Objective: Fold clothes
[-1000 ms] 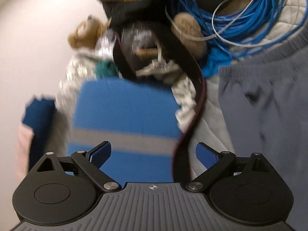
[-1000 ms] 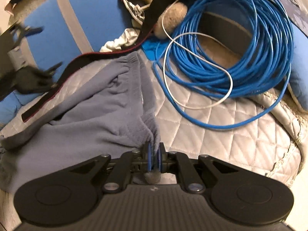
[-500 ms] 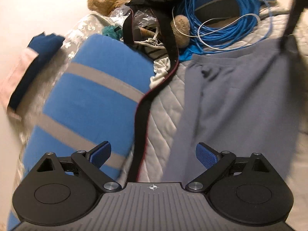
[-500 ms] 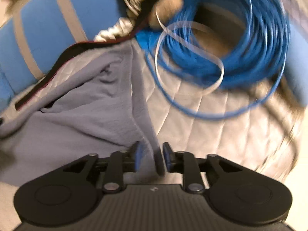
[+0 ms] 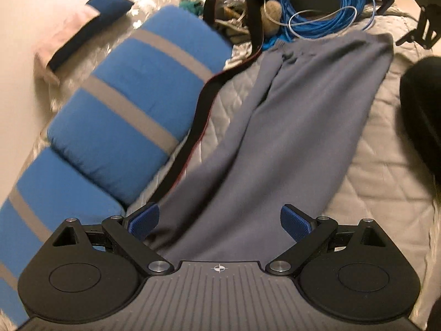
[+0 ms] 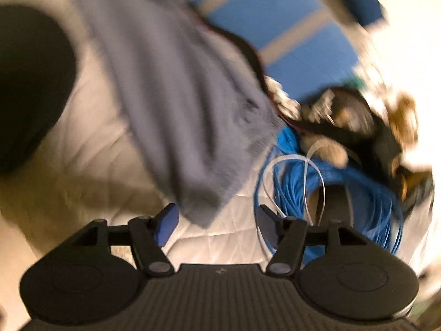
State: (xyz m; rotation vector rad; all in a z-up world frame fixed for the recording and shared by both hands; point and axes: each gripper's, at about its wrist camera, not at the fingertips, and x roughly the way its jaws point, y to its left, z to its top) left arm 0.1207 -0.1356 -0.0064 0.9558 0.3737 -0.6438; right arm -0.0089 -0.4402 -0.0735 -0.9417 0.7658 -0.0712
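Observation:
Grey sweatpants (image 5: 289, 127) lie stretched out on the quilted beige bedspread (image 5: 386, 165), waistband at the far end beside a blue cable coil. My left gripper (image 5: 219, 219) is open and empty, low over the near end of the pants. My right gripper (image 6: 217, 222) is open and empty, just off the waistband corner of the pants (image 6: 176, 104); that view is blurred. The right gripper also shows at the top right of the left wrist view (image 5: 408, 8).
A blue pillow with grey stripes (image 5: 132, 102) lies left of the pants, with a black strap (image 5: 204, 104) between them. A coil of blue cable (image 5: 328, 5) and a clutter of bags and a teddy bear sit beyond the waistband. A black shape (image 5: 424, 115) is at right.
My right gripper opened, let go of the waistband and swung away. My left gripper drew back along the pants toward their near end, still open.

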